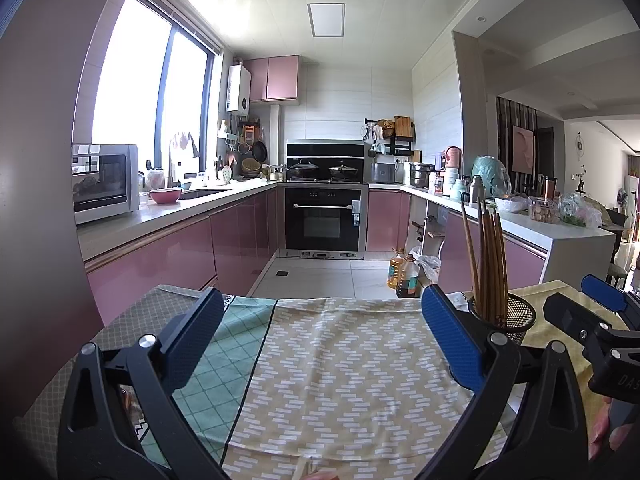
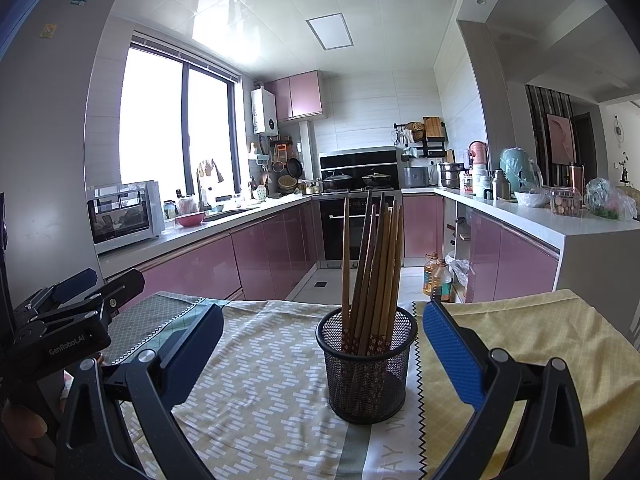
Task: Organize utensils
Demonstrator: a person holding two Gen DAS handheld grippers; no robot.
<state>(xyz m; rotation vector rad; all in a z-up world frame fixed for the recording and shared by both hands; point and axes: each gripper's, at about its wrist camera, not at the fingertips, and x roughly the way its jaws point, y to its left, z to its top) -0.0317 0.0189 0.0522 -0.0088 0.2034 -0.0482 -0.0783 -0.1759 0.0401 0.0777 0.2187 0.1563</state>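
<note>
A black mesh cup (image 2: 366, 368) stands on the patterned tablecloth (image 2: 256, 380) and holds several brown wooden chopsticks (image 2: 374, 264), tips up. My right gripper (image 2: 320, 344) is open, its jaws wide apart on either side of the cup, a little in front of it, holding nothing. My left gripper (image 1: 320, 332) is open and empty over the cloth (image 1: 340, 360). The cup (image 1: 506, 314) with its chopsticks (image 1: 486, 252) sits just beyond its right finger. The right gripper also shows at the right edge of the left wrist view (image 1: 588, 312), and the left gripper at the left edge of the right wrist view (image 2: 76, 300).
The table's far edge drops to the kitchen floor, where oil bottles (image 2: 438, 278) stand. Pink cabinets with a counter run left, a black oven (image 1: 324, 216) is at the back, and a cluttered white counter (image 2: 560, 216) is at the right.
</note>
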